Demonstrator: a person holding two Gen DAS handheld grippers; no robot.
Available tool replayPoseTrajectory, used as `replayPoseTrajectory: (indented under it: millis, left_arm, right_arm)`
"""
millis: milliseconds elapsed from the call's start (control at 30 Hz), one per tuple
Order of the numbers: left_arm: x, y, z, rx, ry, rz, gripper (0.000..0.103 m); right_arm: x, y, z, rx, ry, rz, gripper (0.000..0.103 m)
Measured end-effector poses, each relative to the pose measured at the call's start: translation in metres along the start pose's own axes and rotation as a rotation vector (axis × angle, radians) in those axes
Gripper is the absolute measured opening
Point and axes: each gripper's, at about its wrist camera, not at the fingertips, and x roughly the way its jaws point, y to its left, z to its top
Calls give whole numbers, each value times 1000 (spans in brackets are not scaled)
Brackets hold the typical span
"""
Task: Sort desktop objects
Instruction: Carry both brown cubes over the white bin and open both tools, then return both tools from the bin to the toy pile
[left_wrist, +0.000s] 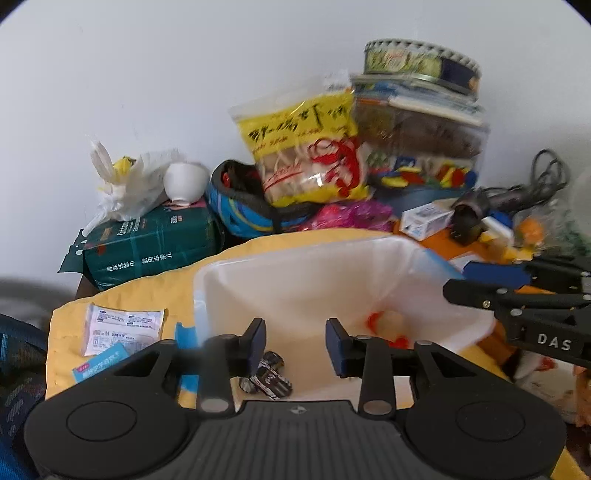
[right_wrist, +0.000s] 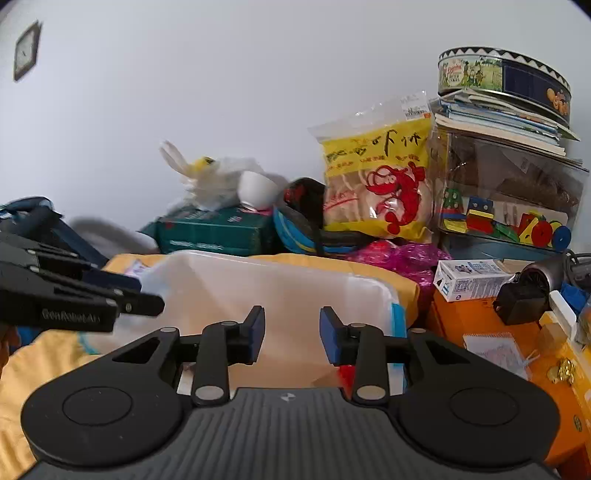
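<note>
Here my left gripper hangs level over the near rim of the translucent bin, its blue pads spread wide with nothing between them. My right gripper sits the same way over the bin's near edge in its own view, jaws wide apart and empty; from the left wrist view it shows as a black arm reaching in from the right, its tips just over the bin's right rim.

The bin rests on a yellow cloth that covers the desk. Inside it lie a black-and-white wrapped item near the front wall and a red-and-white piece toward the right corner. Left of the bin, on the cloth, lie a white sachet and a light blue packet, overlapping at one corner.

Behind the bin the clutter stands against a plain white wall: a clear box of coloured toy blocks with booklets and a round tin stacked on top, a yellow shrimp-cracker bag leaning upright, a green tissue pack carrying a white cup and a crumpled plastic bag, and a blue helmet. To the right, a small white carton and a dark hair dryer sit on an orange box.
</note>
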Motion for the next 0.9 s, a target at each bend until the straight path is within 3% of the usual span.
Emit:
replayPoseTrajectory:
  millis: [233,433,600,900]
  left_arm:
    - [-47,-35,-48,92,33,-42,51]
    - [-57,-65,-122,102,192,-116,51]
    - [-64,-75,-167,82,290,-122,51]
    - [-72,-75,-197,45,354,-105,51]
  right_arm:
    - [-47,17,-26,-39,21,54,41]
    - [-64,27,-74,-40,145,82,44]
    - [-75,39,-118,-53,247,80,48]
    - [-86,54,-161,-33,367,80,49]
